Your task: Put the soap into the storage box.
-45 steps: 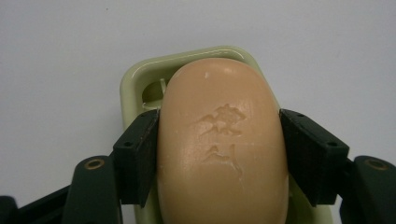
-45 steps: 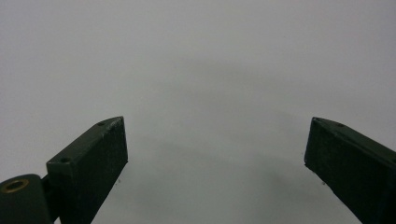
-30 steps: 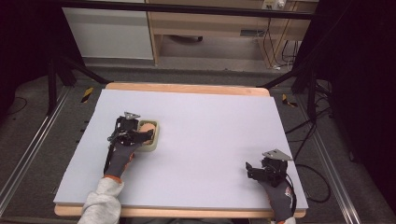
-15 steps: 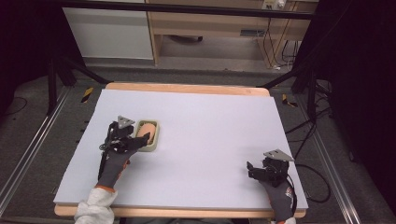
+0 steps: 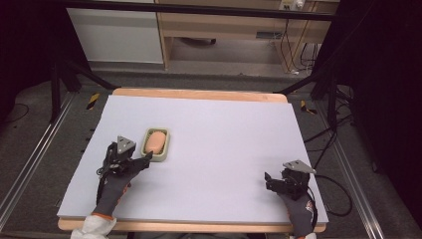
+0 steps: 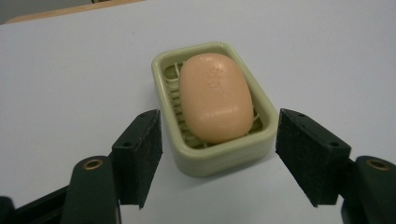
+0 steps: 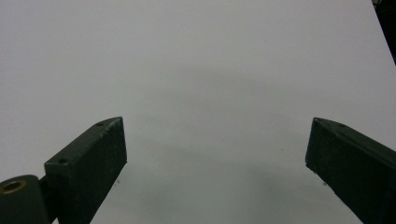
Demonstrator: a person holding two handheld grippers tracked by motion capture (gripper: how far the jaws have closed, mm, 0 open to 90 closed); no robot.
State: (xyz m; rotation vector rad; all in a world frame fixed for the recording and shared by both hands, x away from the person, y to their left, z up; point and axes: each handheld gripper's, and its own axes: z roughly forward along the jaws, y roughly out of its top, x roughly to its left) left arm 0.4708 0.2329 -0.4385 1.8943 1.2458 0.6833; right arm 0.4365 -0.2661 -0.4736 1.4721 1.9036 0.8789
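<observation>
Left tongs [image 5: 144,160] sit low over the white counter [image 5: 224,139], jaws spread wide and gripping nothing. Right ahead of them is the pale green soap dish [image 6: 215,109], its near end just short of the gap between the two black jaws, one jaw off each near corner and neither touching it. A peach-coloured bar of soap [image 6: 215,97] lies in the dish on the ribbed bottom, long way pointing away from the tongs. In the high view the dish [image 5: 157,145] lies just beyond the left tongs' tips, soap [image 5: 156,141] inside.

Over on the other side, the right tongs [image 5: 269,180] rest near the counter's near right corner, well apart from the dish. Their jaws stand wide apart too, with bare white counter [image 7: 201,84] between and ahead of them.
</observation>
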